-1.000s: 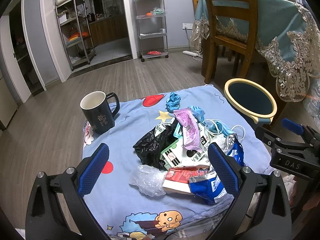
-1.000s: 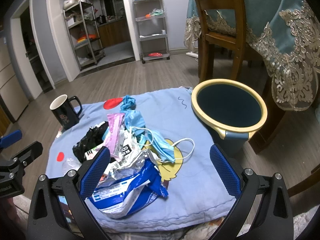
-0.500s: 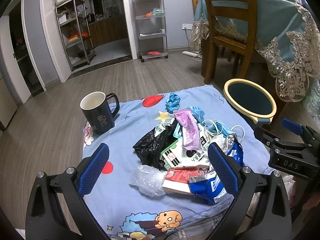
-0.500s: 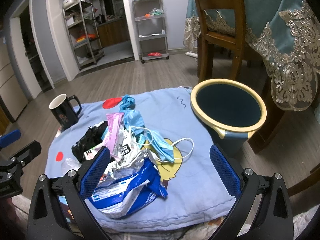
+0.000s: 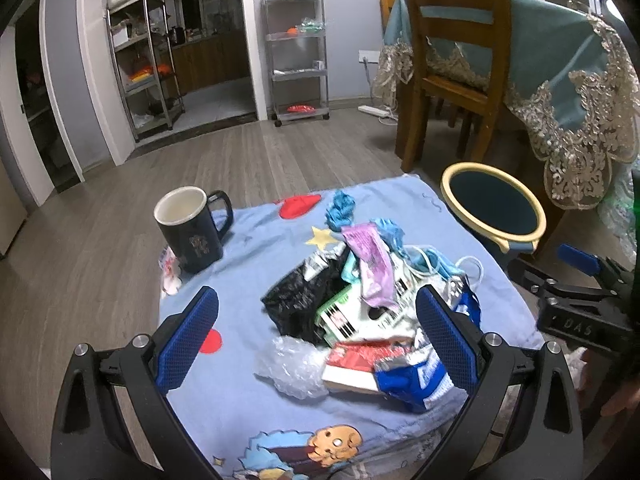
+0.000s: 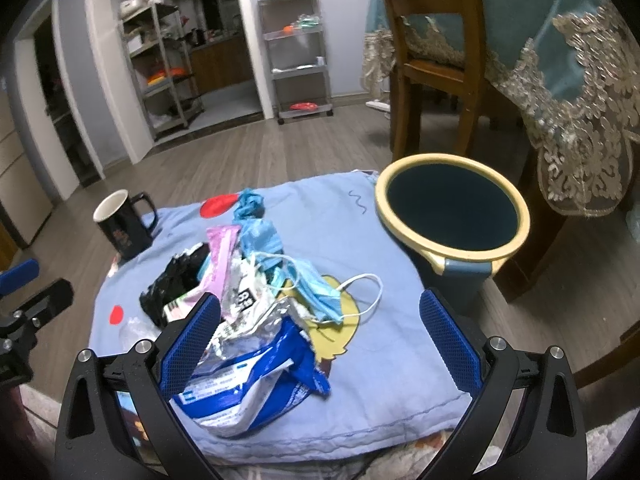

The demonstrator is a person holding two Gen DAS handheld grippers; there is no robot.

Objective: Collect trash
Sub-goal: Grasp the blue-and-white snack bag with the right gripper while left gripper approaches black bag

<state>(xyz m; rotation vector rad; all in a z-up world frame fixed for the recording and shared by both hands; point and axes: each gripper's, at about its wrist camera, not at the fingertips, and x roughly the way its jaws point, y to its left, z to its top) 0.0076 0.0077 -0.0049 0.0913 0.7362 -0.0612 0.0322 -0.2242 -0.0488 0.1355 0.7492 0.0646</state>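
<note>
No collection is judged done; the trash pile [image 6: 256,300] lies heaped on the surface [image 6: 360,360] just left of the bin [image 6: 452,216], seemingly unfilled; both grippers' fingers [image 5: 444,332] are held apart, nothing gripped.

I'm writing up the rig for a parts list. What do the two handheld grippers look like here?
Both match: the left gripper and right gripper have black angular finger arms with cut-out windows, silver bolt heads at the joints, and blue textured pads on the inner faces. Seen from the left wrist view, the right gripper's black body carries faint "DAS" lettering. No cables show.
</note>
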